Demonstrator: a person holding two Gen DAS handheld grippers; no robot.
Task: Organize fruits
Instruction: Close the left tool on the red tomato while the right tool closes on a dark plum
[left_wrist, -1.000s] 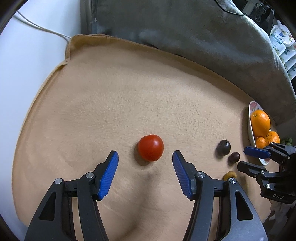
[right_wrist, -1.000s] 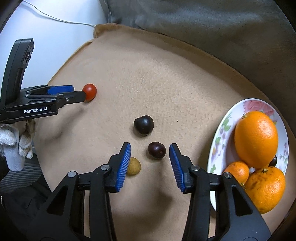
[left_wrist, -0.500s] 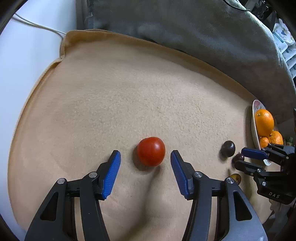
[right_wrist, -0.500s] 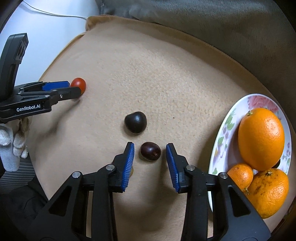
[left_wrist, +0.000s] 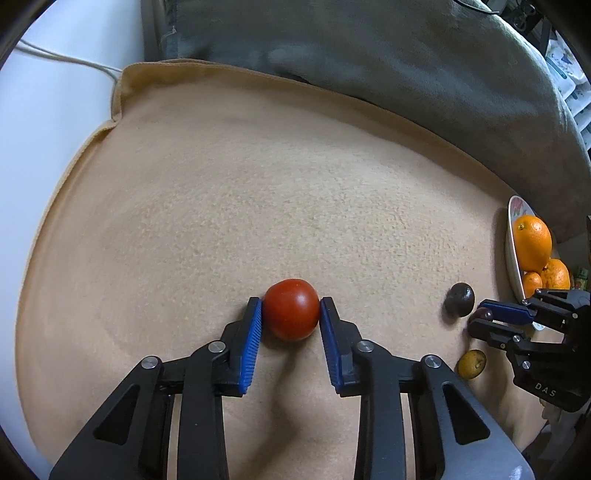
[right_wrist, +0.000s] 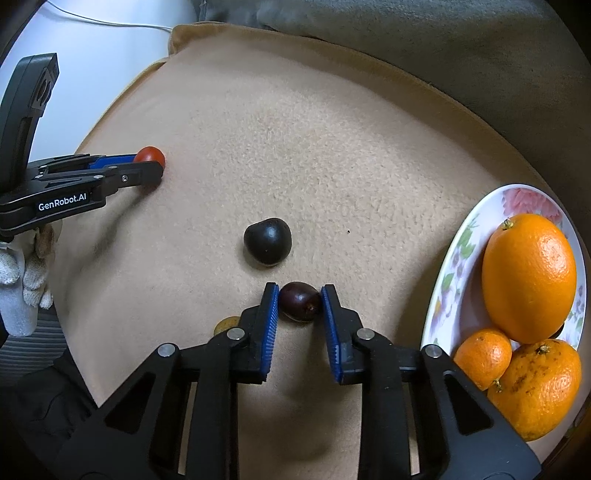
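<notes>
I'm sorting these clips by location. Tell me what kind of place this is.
Probably a home living room or bedroom, not a lab. The fruit lies on a tan fleece blanket spread over something soft, a grey cushion sits behind it, and the oranges rest on a flowered china plate.

- A tan fleece blanket (left_wrist: 258, 192) covers the work surface; its nap is soft and pilled, with shallow dents and creases pressed into it.
- The blanket's far left corner (right_wrist: 177, 33) is folded into a thick hem.
- Past the far edge lies a grey-green padded cushion (left_wrist: 369, 48) — it runs the whole width and curves down along the right edge.
- Beyond the left edge is a smooth white surface (left_wrist: 55, 110), with a thin white cable (right_wrist: 110, 24) trailing across it toward the blanket's corner.
- Light is even and diffuse — shadows on the fleece are soft.
</notes>
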